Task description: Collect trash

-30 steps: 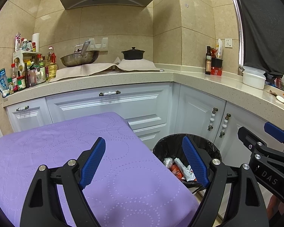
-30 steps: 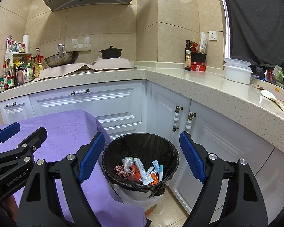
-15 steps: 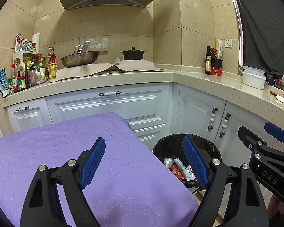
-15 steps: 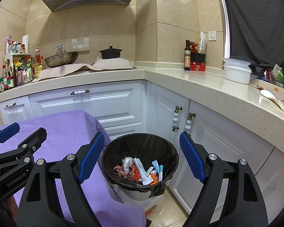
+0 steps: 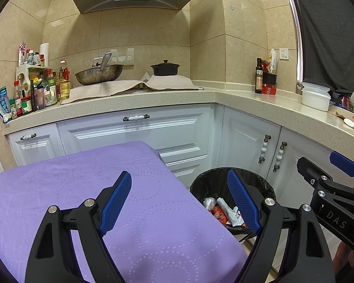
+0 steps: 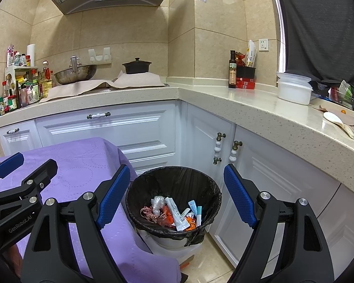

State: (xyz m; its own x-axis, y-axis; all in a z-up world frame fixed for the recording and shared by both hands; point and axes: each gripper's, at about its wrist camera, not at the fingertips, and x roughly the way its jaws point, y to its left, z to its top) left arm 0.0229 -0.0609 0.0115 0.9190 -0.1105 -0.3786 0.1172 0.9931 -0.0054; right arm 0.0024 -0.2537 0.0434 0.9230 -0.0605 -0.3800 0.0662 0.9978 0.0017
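Observation:
A round bin with a black liner (image 6: 174, 181) stands on the floor beside the purple-covered table (image 6: 82, 165). Inside lie several bits of trash (image 6: 177, 214): wrappers, a clear bag, red string. My right gripper (image 6: 177, 198) hangs open above the bin, nothing between its blue pads. My left gripper (image 5: 179, 202) is open too, above the table's right edge, also with nothing in it. In the left wrist view the bin (image 5: 214, 179) shows behind the right finger, and the right gripper (image 5: 330, 188) juts in at the right. The purple cloth (image 5: 70, 188) carries no trash that I can see.
White cabinets (image 6: 129, 127) and a beige L-shaped counter (image 6: 224, 99) wrap behind and to the right of the bin. On the counter are a wok (image 6: 75, 73), a black pot (image 6: 136, 66), bottles (image 6: 23, 89), a white tub (image 6: 293, 89) and a spoon (image 6: 337, 122).

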